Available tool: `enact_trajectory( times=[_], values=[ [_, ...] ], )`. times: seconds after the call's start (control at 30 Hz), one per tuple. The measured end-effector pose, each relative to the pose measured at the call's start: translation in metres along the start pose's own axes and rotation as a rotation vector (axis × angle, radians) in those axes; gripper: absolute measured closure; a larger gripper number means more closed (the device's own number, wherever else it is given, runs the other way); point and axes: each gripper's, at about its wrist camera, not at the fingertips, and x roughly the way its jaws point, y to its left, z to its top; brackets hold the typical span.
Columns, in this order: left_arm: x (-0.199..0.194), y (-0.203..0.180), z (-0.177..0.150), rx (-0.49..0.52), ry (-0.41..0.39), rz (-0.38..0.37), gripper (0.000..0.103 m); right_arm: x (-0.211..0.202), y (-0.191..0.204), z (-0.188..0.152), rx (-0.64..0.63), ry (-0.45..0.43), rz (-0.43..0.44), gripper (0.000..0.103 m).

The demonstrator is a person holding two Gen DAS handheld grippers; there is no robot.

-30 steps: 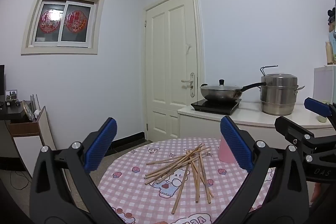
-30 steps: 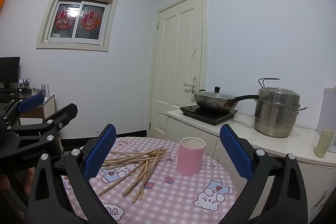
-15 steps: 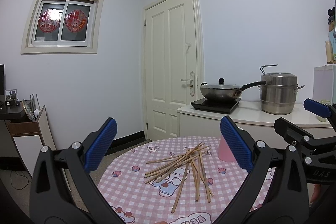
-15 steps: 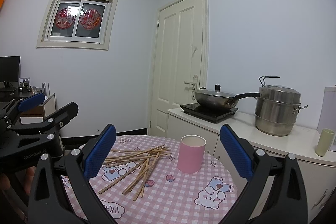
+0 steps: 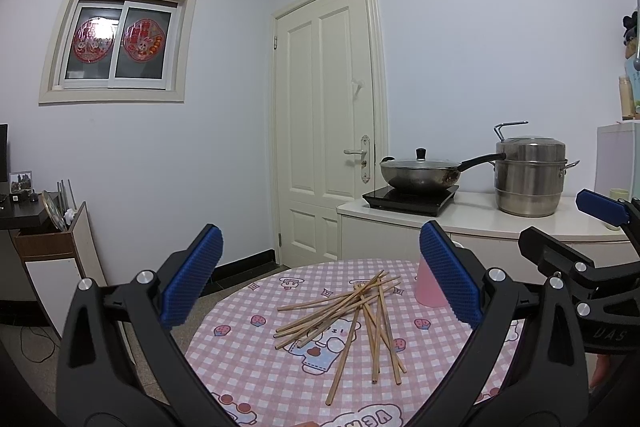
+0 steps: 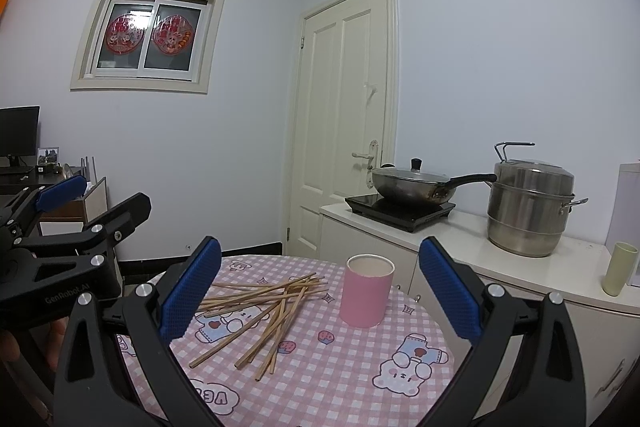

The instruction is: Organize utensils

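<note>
Now, my left gripper: fingers spread wide, holding nothing, hovering above the table's near edge.
My right gripper: jaws equally wide apart, empty, also off the table.
Chopsticks: loose crisscrossed pile lying flat on the pink checked tablecloth.
Pink cup: upright, just beside the pile, on its right.
Behind: counter with lidded wok and steel steamer pot.

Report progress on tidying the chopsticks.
Done: nothing; the chopsticks all lie scattered on the table, and none shows above the rim of the pink cup. In hand: nothing; left gripper and right gripper are open, above the table. Left: gathering every chopstick.
</note>
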Motion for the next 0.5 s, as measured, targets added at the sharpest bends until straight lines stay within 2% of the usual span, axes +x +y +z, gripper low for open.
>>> enact_trajectory(
  times=[0.5],
  values=[
    [0.0002,-0.0019,-0.0025,0.003,0.005,0.002,0.006,-0.0007,0.0061,-0.0034,0.000,0.012,0.004,0.008]
  ],
)
